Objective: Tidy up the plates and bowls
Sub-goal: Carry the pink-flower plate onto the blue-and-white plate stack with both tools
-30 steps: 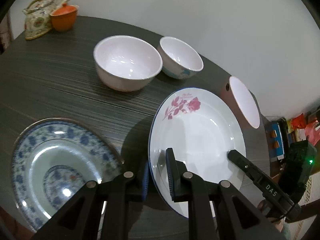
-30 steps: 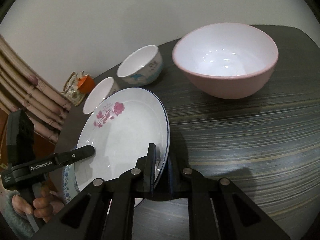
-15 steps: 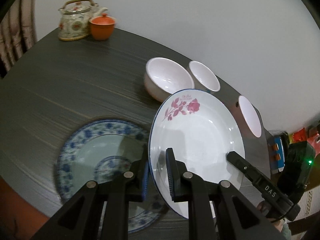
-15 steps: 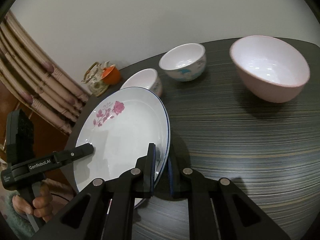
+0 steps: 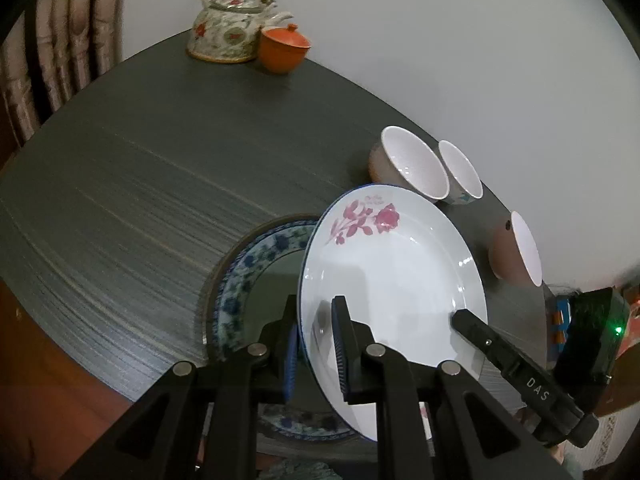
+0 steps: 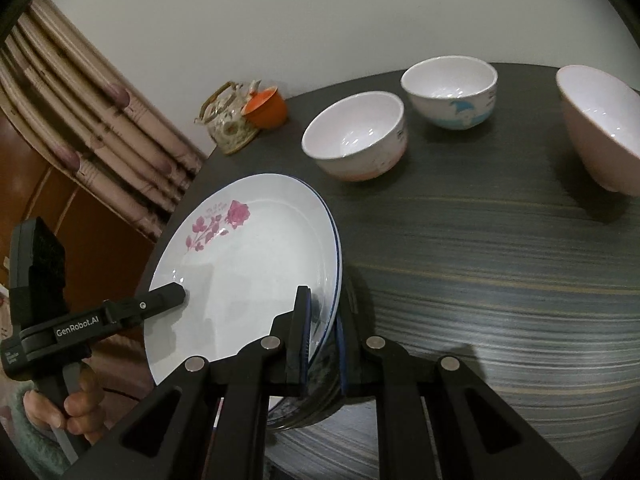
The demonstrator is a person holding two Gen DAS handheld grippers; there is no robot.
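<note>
A white plate with a pink rose point(image 5: 394, 276) point(image 6: 248, 264) hangs tilted above the dark table, held by both grippers on opposite rims. My left gripper point(image 5: 316, 344) is shut on its near-left rim, and my right gripper point(image 6: 322, 332) is shut on the opposite rim. Under the white plate lies a blue floral plate point(image 5: 256, 280), partly hidden; only its dark edge point(image 6: 308, 412) shows in the right wrist view. Three bowls stand further back: a white and pink bowl point(image 6: 356, 136) point(image 5: 408, 166), a small white bowl with a blue print point(image 6: 450, 92) point(image 5: 460, 178), and a large pink bowl point(image 6: 600, 124) point(image 5: 516, 248).
A floral teapot point(image 5: 228, 26) point(image 6: 228, 120) and an orange lidded cup point(image 5: 284, 48) point(image 6: 266, 110) stand at the table's far edge by the wall. A striped curtain point(image 6: 92, 120) hangs left of the table. A hand point(image 6: 80, 404) grips the left tool's handle. The table's round edge point(image 5: 100, 360) runs close by.
Both grippers have carried the rose plate sideways across the table, from beside the bowls to over the blue floral plate. The bowls now lie further off; the teapot is nearer.
</note>
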